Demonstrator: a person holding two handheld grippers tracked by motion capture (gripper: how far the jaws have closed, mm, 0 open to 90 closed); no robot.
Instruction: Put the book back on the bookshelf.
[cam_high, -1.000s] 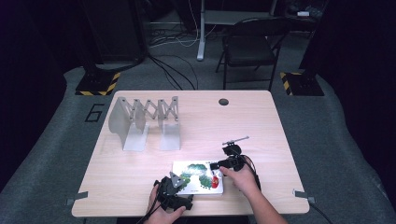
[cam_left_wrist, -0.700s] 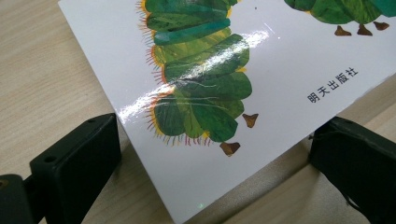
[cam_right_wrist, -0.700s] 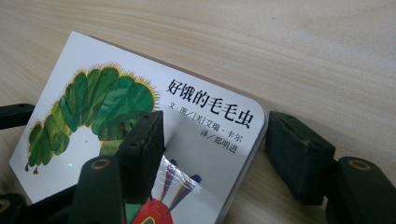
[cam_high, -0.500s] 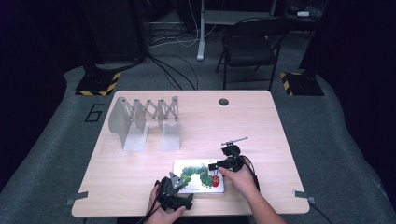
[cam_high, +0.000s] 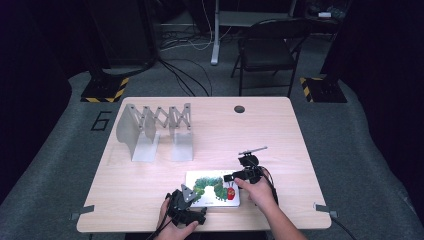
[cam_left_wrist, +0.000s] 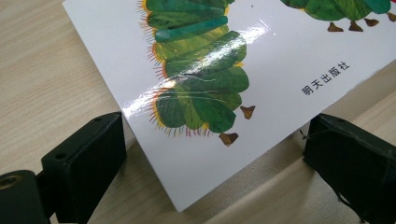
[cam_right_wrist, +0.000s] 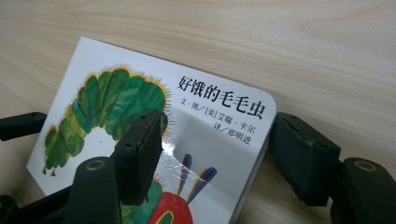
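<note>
At the near edge of the wooden table, the left gripper sits in the person's left hand with its jaws spread wide on either side of the near corner of the picture book, neither pad pressing it. The book lies flat, caterpillar cover up. At its right edge the right gripper has just been narrowing its jaws, one over the cover, one beside the edge, not clamped. Farther back stands a grey accordion rack.
</note>
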